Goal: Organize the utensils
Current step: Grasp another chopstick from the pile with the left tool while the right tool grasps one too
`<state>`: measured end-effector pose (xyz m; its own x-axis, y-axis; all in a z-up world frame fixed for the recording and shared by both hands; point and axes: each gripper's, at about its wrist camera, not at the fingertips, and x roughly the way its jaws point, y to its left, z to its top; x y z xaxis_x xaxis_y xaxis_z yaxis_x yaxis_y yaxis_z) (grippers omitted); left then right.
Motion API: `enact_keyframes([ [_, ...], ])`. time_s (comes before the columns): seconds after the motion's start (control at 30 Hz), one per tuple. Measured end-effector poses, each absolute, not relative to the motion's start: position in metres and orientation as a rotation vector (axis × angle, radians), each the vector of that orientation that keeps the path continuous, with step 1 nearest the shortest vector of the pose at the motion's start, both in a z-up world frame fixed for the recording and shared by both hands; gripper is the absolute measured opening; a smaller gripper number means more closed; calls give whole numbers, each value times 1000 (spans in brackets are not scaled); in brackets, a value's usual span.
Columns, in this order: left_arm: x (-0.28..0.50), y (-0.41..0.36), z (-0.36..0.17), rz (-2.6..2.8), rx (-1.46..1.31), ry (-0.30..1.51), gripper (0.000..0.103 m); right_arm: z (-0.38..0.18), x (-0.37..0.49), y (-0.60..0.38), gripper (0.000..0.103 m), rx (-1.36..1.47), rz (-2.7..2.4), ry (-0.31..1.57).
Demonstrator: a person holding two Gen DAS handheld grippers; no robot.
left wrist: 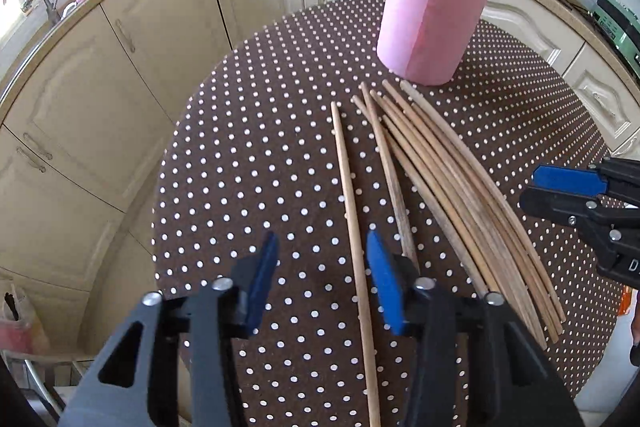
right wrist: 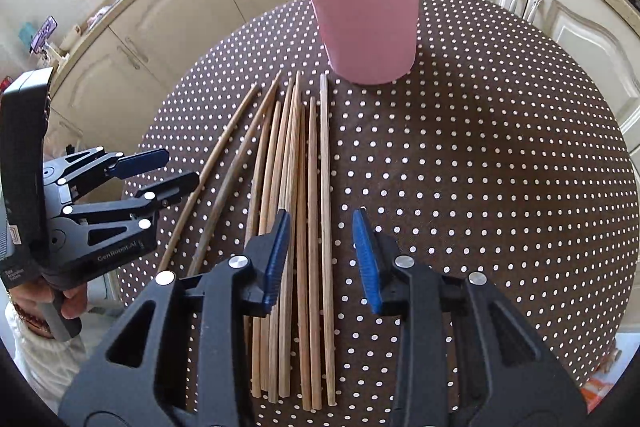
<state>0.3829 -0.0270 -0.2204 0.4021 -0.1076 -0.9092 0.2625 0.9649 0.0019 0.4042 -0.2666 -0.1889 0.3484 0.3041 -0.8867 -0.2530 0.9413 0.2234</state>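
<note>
Matt bare-wood chopsticks (right wrist: 304, 227) lie on a dotted brown cloth (right wrist: 480, 167); beyond the jaws, a smooth matt pink cup (right wrist: 364, 15).

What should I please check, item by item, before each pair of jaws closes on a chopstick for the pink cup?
1. Left gripper jaws open around the lone chopstick: ok.
2. Right gripper jaws open over the right edge of the chopstick bundle: ok.
3. Only one stick between the right jaws: not ok, several lie there.
4. Pink cup upright on the dotted tablecloth, room inside beside two sticks: ok.
5. Grippers apart from each other: ok.
6. Pads touching wood: cannot tell.
</note>
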Motion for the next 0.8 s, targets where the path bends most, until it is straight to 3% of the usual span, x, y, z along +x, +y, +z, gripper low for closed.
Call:
enact_keyframes([
  [0.17,386,-29,-226,-261,144,1156,27,-198,412,-261,29,20,370,1216],
  [0.27,387,-33,-227,-273,142,1155,11,-201,416,-257,26,-7,363,1237],
  [0.8,397,-46,-230,-285,143,1189,6,-213,442,-230,19,-132,315,1286],
])
